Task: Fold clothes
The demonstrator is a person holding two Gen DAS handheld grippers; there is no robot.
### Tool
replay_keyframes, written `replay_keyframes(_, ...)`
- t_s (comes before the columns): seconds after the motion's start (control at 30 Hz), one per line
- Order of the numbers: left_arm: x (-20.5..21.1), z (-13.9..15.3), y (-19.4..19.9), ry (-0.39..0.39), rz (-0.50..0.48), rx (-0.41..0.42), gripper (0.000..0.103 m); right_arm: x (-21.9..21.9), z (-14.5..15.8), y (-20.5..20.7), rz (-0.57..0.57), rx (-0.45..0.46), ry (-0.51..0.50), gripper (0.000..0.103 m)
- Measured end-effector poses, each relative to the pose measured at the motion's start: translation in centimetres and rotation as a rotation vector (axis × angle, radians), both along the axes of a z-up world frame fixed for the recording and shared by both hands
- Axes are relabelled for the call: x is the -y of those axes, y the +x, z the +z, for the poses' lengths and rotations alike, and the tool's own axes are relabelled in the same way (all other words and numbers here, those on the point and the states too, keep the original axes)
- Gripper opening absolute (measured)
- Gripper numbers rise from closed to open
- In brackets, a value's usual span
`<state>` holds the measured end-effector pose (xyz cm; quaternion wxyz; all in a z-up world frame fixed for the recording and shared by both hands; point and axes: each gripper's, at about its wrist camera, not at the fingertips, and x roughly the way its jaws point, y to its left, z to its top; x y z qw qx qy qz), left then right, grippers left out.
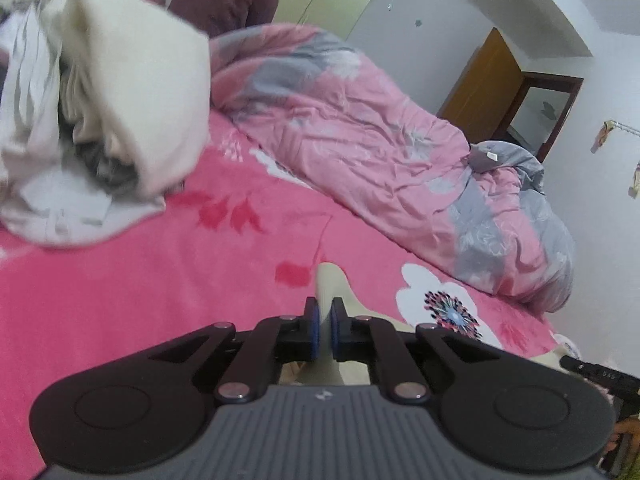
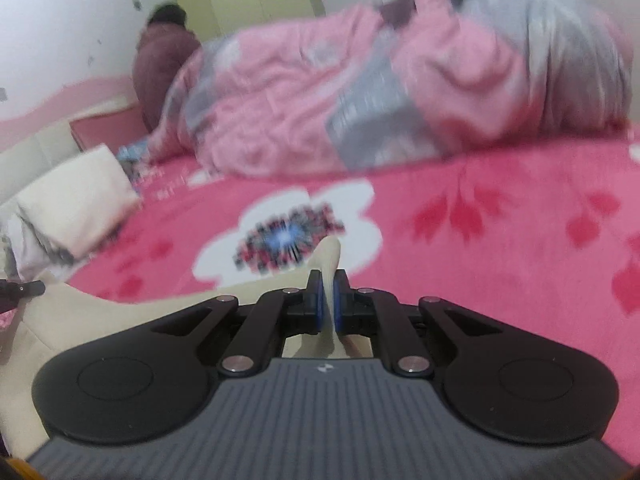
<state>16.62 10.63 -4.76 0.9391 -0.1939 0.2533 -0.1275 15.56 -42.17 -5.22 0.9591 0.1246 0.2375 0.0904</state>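
Both grippers are clamped on one cream, soft-fabric garment [image 2: 80, 320] at the near edge of the pink floral bed cover [image 1: 160, 300]: left gripper [image 1: 325, 330] and right gripper [image 2: 329, 304] each pinch a raised edge. Judged early: no fold visible; heaped pale clothes [image 1: 100, 120] remain unsorted.
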Motion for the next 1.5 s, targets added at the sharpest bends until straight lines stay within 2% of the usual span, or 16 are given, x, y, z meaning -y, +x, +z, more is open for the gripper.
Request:
replay_keyframes(0.1,0.4,-1.5,1.1,0.033,0.012,-0.064,0.007,0.2,-0.8,0.7,-0.006,-0.018,0.003,0.004)
replay_keyframes(0.2,0.4,-3.5,2.4,0.05,0.03,-0.187,0.008,0.6,-3.9,2.0,-0.024,-0.122,0.015,0.005)
replay_keyframes(0.23,0.3,-3.6,2.4,0.05,0.033,-0.193,0.011,0.8,-4.1,2.0,-0.028,-0.127,0.033,0.005)
replay_keyframes(0.27,0.2,-3.6,2.5,0.051,0.037,-0.199,0.023,1.1,-4.3,2.0,-0.031,-0.13,0.053,0.006)
replay_keyframes(0.33,0.2,-3.2,2.4,0.08,0.063,-0.204,0.034,1.0,-4.1,1.9,-0.055,-0.149,0.03,0.02)
replay_keyframes(0.4,0.1,-2.6,1.8,0.099,0.079,-0.19,0.036,0.9,-3.8,1.7,-0.079,-0.168,0.006,0.034)
replay_keyframes(0.47,0.5,-1.2,0.7,0.153,0.101,-0.151,0.043,0.9,-2.7,0.5,-0.114,-0.15,-0.002,0.037)
replay_keyframes(0.57,2.1,1.2,-0.6,0.232,0.056,-0.083,0.045,0.4,-0.8,-1.4,-0.166,-0.106,-0.042,0.037)
replay_keyframes(0.67,4.4,2.6,-1.1,0.267,-0.029,-0.054,0.047,-1.7,0.9,-2.5,-0.095,-0.068,-0.071,0.037)
replay_keyframes(0.8,7.8,0.3,0.3,0.324,-0.111,-0.122,0.049,-5.5,0.6,-1.4,0.037,-0.07,-0.135,0.035)
replay_keyframes(0.9,8.3,-2.4,1.2,0.392,-0.09,-0.155,0.049,-6.6,-2.9,0.9,0.042,-0.187,-0.24,0.033)
replay_keyframes(1.03,8.2,-1.3,0.8,0.418,-0.066,-0.174,0.05,-5.6,-2.9,1.0,0.011,-0.212,-0.197,0.028)
replay_keyframes(1.23,8.4,1.2,-3.9,0.451,-0.141,-0.101,0.067,-5.1,1.2,-6.9,-0.041,-0.096,-0.2,0.029)
replay_keyframes(1.3,8.9,0.8,-5.1,0.47,-0.185,-0.099,0.067,-5.1,0.6,-9.2,-0.046,-0.102,-0.194,0.029)
replay_keyframes(1.4,9.2,-2.3,-4.1,0.506,-0.184,-0.182,0.068,-4.6,-4.0,-10.2,-0.088,-0.195,-0.209,0.029)
replay_keyframes(1.5,8.8,-0.7,-5.0,0.496,-0.164,-0.165,0.063,-3.1,-4.2,-10.9,-0.132,-0.157,-0.103,0.029)
